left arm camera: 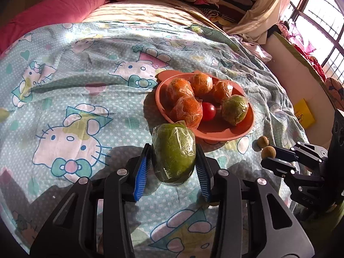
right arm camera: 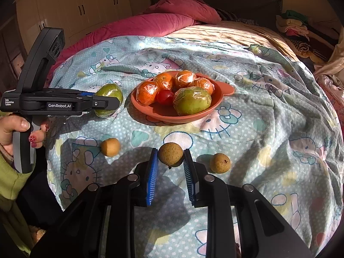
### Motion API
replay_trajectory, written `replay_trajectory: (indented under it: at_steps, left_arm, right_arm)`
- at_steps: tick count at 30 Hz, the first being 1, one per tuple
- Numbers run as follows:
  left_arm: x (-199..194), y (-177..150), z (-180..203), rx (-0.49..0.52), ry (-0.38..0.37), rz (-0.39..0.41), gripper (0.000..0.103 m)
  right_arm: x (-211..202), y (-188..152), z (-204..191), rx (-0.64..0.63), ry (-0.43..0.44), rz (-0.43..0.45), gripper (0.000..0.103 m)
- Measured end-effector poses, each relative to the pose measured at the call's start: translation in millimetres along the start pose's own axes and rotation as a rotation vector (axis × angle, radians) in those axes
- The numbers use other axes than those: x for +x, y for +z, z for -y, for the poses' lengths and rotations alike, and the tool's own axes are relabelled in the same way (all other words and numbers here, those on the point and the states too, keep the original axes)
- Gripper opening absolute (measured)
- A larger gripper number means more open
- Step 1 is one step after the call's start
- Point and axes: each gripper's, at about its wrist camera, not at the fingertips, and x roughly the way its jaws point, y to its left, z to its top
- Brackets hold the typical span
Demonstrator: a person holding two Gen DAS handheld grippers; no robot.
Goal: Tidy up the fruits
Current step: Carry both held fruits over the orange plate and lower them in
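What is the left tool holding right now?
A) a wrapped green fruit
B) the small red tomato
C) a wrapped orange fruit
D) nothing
A: the left tool has its blue pads closed on a plastic-wrapped green fruit, just beside the orange plate.

Black hand-held gripper (right arm camera: 107,104) with blue ribbed pads (right arm camera: 151,178), silver screws, "GenRobot.AI" lettering; red-painted nails, green sleeve.

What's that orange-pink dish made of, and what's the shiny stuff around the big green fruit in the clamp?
The dish looks like matte plastic or silicone: even salmon colour, soft rounded rim, no glaze shine; I can't tell which. The green fruit between the left gripper fingers is wrapped in thin clear plastic film: it crinkles, bunches at the top and catches glints of sunlight.
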Motion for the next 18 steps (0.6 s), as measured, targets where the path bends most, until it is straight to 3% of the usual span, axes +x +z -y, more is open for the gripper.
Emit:
replay_trajectory:
  at_steps: [18]
  left_arm:
    - [-8.9,10.3,23.7,0.052,-0.015,0.018,0.031]
  right_arm:
    - [-13.9,8.8,7.5,0.007,-0.013,0.038,0.023]
